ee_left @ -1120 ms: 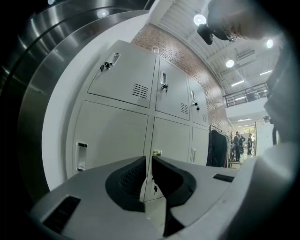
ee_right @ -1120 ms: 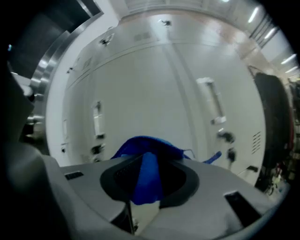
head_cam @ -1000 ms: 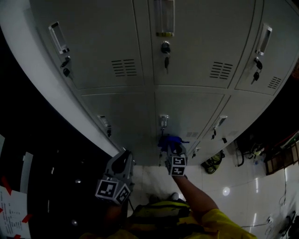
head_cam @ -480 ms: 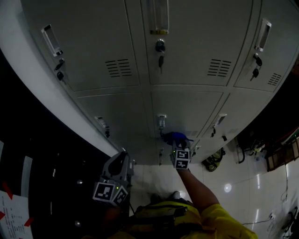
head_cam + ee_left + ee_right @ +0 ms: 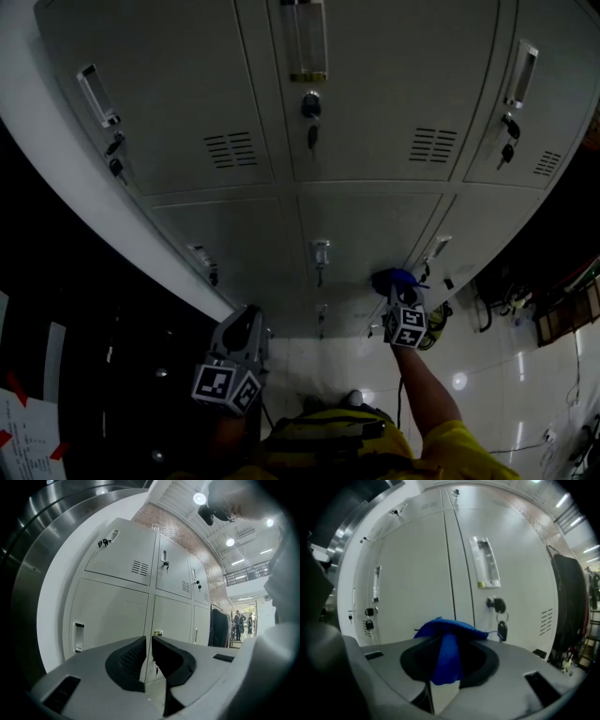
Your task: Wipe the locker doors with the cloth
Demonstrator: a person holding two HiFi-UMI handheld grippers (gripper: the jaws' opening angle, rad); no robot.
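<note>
Grey locker doors (image 5: 366, 234) fill the head view in two rows. My right gripper (image 5: 398, 289) is shut on a blue cloth (image 5: 395, 278) and presses it against a lower door, near that door's right edge. The right gripper view has the cloth (image 5: 446, 641) bunched between the jaws, with a key (image 5: 502, 630) hanging from a lock just beyond. My left gripper (image 5: 246, 328) hangs low at the left, back from the lockers, jaws shut with nothing between them (image 5: 149, 656).
Recessed handles (image 5: 98, 94), locks with keys (image 5: 310, 112) and vent slots (image 5: 230, 148) stud the doors. A white curved end panel (image 5: 56, 159) bounds the lockers on the left. Glossy floor tiles (image 5: 487, 375) and cables lie at the right. A dark garment (image 5: 569, 611) hangs beside the lockers.
My right gripper has slid the cloth to the right across the lower door, from beside the middle handle toward that door's right edge. The left gripper has stayed put.
</note>
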